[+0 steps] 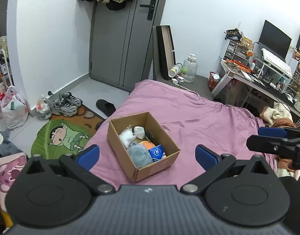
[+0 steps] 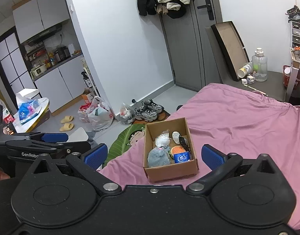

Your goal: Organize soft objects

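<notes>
- Box (image 1: 143,146): one, cardboard, open-topped, on the pink bedspread (image 1: 198,113) near the bed's corner; it lies ahead of and below both grippers, framed between each pair of fingers.
- Long axis: runs away from the grippers, toward the door, skewed a little leftward in the left wrist view.
- Left gripper (image 1: 147,154): spread wide, holding nothing, above the box.
- Right gripper (image 2: 154,154): spread wide, holding nothing, level beside the left one.
- Nearer arm: cannot tell; the box sits about centred in both views.
- Contents, counted:
  - grey plush (image 1: 140,155): one, near end.
  - blue tissue pack (image 1: 156,153): one, touching the plush.
  - burger toy (image 2: 177,149): one, orange, mid-box.
  - clear bag (image 1: 127,136): one, far end.
  - pale lump (image 1: 139,132): one, beside the bag.
  - dark item (image 2: 182,141): one, against the right wall; kind unclear.
- Loose soft things on the bedspread: none seen; the sorting looks near done.
</notes>
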`<state>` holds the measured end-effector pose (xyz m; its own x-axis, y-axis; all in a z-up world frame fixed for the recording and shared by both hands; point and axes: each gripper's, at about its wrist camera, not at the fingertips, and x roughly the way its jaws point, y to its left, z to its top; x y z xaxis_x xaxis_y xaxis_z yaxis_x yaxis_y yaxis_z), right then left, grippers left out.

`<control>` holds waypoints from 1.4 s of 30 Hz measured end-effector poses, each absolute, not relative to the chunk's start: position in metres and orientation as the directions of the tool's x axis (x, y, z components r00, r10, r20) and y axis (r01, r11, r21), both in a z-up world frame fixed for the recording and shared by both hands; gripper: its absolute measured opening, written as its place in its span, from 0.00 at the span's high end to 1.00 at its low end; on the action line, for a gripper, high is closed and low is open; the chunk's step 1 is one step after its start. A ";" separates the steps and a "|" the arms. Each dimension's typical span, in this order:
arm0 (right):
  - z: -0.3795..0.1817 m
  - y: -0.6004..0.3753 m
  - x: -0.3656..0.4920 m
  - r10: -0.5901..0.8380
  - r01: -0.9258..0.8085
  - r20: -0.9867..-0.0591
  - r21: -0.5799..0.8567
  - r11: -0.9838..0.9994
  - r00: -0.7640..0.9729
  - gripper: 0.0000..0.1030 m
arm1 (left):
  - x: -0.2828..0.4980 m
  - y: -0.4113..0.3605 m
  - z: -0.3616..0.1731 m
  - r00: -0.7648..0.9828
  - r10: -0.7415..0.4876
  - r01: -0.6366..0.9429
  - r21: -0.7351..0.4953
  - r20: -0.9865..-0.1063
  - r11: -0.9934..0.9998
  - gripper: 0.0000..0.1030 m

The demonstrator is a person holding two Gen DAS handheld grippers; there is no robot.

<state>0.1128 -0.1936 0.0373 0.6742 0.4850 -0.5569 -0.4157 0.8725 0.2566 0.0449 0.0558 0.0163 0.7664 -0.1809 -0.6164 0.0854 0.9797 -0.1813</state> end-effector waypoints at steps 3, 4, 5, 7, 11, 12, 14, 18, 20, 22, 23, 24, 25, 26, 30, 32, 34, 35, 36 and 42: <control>0.040 -0.196 0.106 0.490 -0.419 -0.547 0.260 0.870 0.678 0.00 | 0.038 0.055 0.019 0.772 -0.185 0.087 -0.187 -0.608 0.979 0.00; 0.041 -0.197 0.103 0.490 -0.419 -0.543 0.258 0.870 0.682 0.00 | 0.037 0.054 0.020 0.771 -0.187 0.090 -0.186 -0.609 0.978 0.00; 0.042 -0.197 0.101 0.487 -0.419 -0.540 0.254 0.872 0.686 0.00 | 0.035 0.055 0.020 0.770 -0.191 0.093 -0.189 -0.609 0.978 0.00; 0.043 -0.198 0.098 0.484 -0.419 -0.536 0.249 0.873 0.691 0.00 | 0.029 0.055 0.021 0.774 -0.191 0.087 -0.198 -0.604 0.976 0.00; 0.044 -0.197 0.092 0.474 -0.413 -0.541 0.238 0.879 0.695 0.00 | 0.022 0.051 0.021 0.785 -0.156 0.067 -0.169 -0.600 0.983 0.00; 0.044 -0.198 0.092 0.473 -0.406 -0.542 0.248 0.880 0.694 0.00 | 0.021 0.049 0.022 0.788 -0.148 0.067 -0.157 -0.598 0.985 0.00; 0.043 -0.200 0.091 0.471 -0.398 -0.540 0.255 0.881 0.697 0.00 | 0.020 0.045 0.023 0.796 -0.129 0.063 -0.131 -0.592 0.989 0.00; 0.041 -0.201 0.089 0.461 -0.386 -0.537 0.253 0.887 0.706 0.00 | 0.023 0.038 0.021 0.791 -0.102 0.054 -0.096 -0.604 0.994 0.00; 0.041 -0.202 0.088 0.454 -0.381 -0.538 0.248 0.891 0.711 0.00 | 0.023 0.038 0.020 0.790 -0.108 0.055 -0.105 -0.603 0.993 0.00; 0.040 -0.203 0.089 0.449 -0.374 -0.541 0.250 0.893 0.711 0.00 | 0.023 0.039 0.019 0.791 -0.115 0.056 -0.115 -0.601 0.992 0.00; 0.040 -0.204 0.089 0.448 -0.372 -0.543 0.251 0.894 0.710 0.00 | 0.024 0.040 0.019 0.791 -0.115 0.055 -0.117 -0.601 0.992 0.00; 0.040 -0.204 0.089 0.446 -0.370 -0.544 0.250 0.895 0.711 0.00 | 0.024 0.039 0.019 0.791 -0.117 0.056 -0.120 -0.600 0.991 0.00; 0.040 -0.205 0.089 0.444 -0.368 -0.546 0.249 0.896 0.711 0.00 | 0.024 0.040 0.019 0.791 -0.119 0.056 -0.122 -0.600 0.991 0.00; 0.039 -0.205 0.089 0.442 -0.367 -0.546 0.247 0.897 0.711 0.00 | 0.024 0.040 0.018 0.790 -0.120 0.056 -0.125 -0.601 0.991 0.00; 0.038 -0.206 0.090 0.438 -0.360 -0.555 0.250 0.899 0.708 0.00 | 0.026 0.042 0.016 0.785 -0.128 0.050 -0.144 -0.606 0.988 0.00; 0.036 -0.207 0.091 0.438 -0.358 -0.558 0.253 0.899 0.705 0.00 | 0.027 0.042 0.015 0.784 -0.131 0.049 -0.151 -0.607 0.987 0.00; 0.035 -0.207 0.092 0.440 -0.357 -0.560 0.257 0.898 0.702 0.00 | 0.027 0.042 0.014 0.783 -0.134 0.050 -0.152 -0.608 0.987 0.00; 0.035 -0.208 0.092 0.440 -0.357 -0.561 0.259 0.898 0.701 0.00 | 0.028 0.041 0.014 0.782 -0.135 0.051 -0.153 -0.608 0.987 0.00; 0.034 -0.209 0.093 0.440 -0.355 -0.563 0.260 0.898 0.700 0.00 | 0.028 0.041 0.014 0.782 -0.135 0.050 -0.154 -0.608 0.987 0.00; 0.033 -0.208 0.094 0.427 -0.345 -0.568 0.252 0.904 0.703 0.00 | 0.029 0.040 0.013 0.782 -0.139 0.054 -0.157 -0.608 0.986 0.00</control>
<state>0.0938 -0.2084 0.0333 0.7032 0.4274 -0.5682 -0.3454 0.9039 0.2524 0.0286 0.0400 0.0134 0.7815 -0.1395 -0.6081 0.0538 0.9861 -0.1571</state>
